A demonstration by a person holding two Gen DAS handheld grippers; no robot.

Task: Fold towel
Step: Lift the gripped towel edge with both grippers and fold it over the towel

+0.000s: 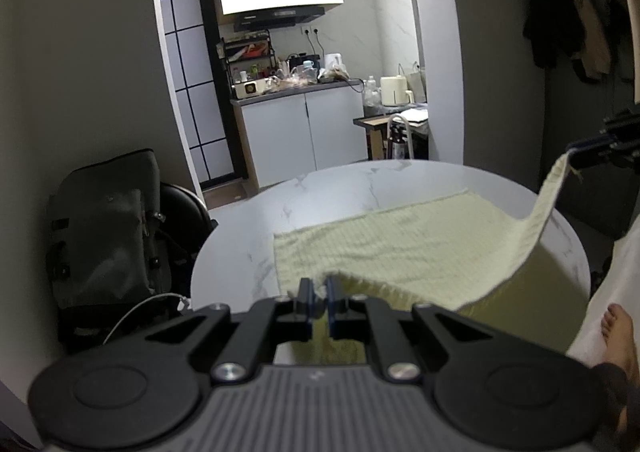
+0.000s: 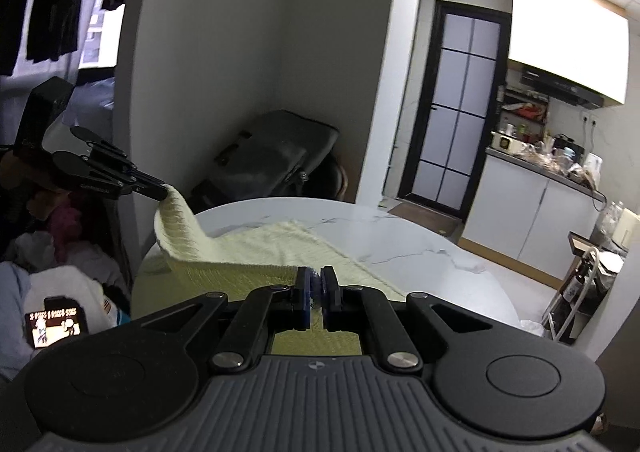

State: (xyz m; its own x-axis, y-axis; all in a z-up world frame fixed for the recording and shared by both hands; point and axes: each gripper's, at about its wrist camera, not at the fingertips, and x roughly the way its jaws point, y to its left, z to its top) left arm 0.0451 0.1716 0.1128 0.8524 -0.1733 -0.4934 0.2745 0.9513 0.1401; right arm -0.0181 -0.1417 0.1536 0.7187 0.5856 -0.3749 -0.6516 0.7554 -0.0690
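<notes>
Towel (image 1: 400,248), one, two grippers clamping corners

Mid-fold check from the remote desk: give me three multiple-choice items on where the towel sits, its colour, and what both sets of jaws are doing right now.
1. Where does the far half of the towel lie?
A. On the round marble table
B. On the kitchen counter
C. On the floor

2. What colour is the towel?
A. Dark blue
B. Pale yellow
C. Red

3. What is the state of the left gripper and the right gripper?
A. Both open above the towel
B. Only the left holds it
C. Each shut on a near corner of the towel

Answers:
1 A, the cloth spreads flat over the white tabletop.
2 B, the waffle weave reads pale yellow in both views.
3 C, each view shows cloth pinched between its own jaws and the other corner lifted off the table.
</notes>
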